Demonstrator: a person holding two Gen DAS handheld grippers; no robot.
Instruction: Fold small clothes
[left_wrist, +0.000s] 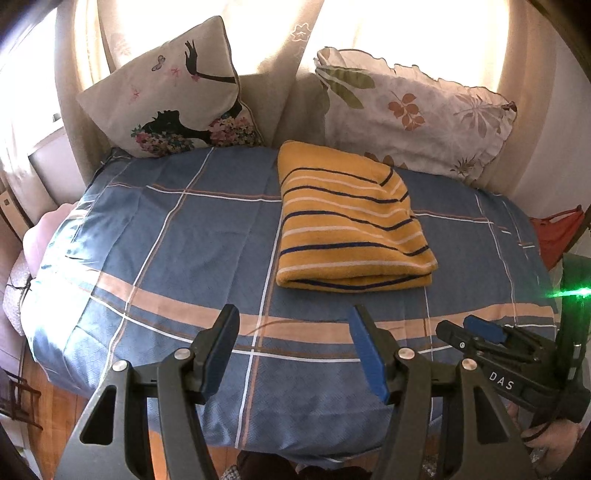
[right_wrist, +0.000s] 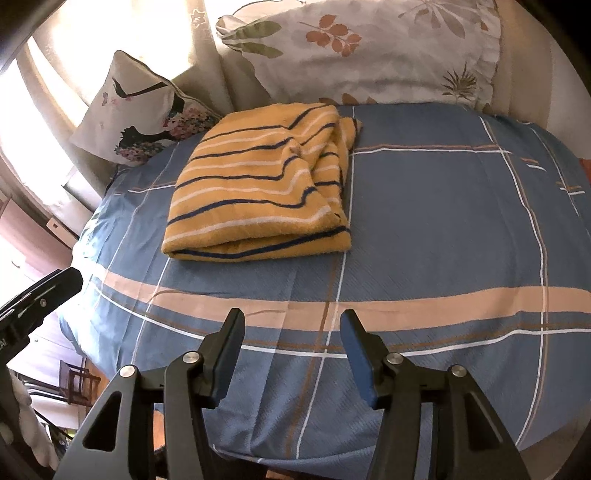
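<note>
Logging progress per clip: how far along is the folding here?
Done: the yellow striped garment lies folded in layers on the blue plaid sheet. In hand: nothing; left gripper and right gripper are open, short of it. Left: no other unfolded garment visible.

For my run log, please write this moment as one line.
garment: yellow striped garment folded, on plaid bedsheet | left hand-held gripper: open, empty | right hand-held gripper: open, empty | contact: none

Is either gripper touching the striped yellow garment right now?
Apart. In both wrist views the left gripper and right gripper are open, with bare bedspread between them and the folded garment.
</note>
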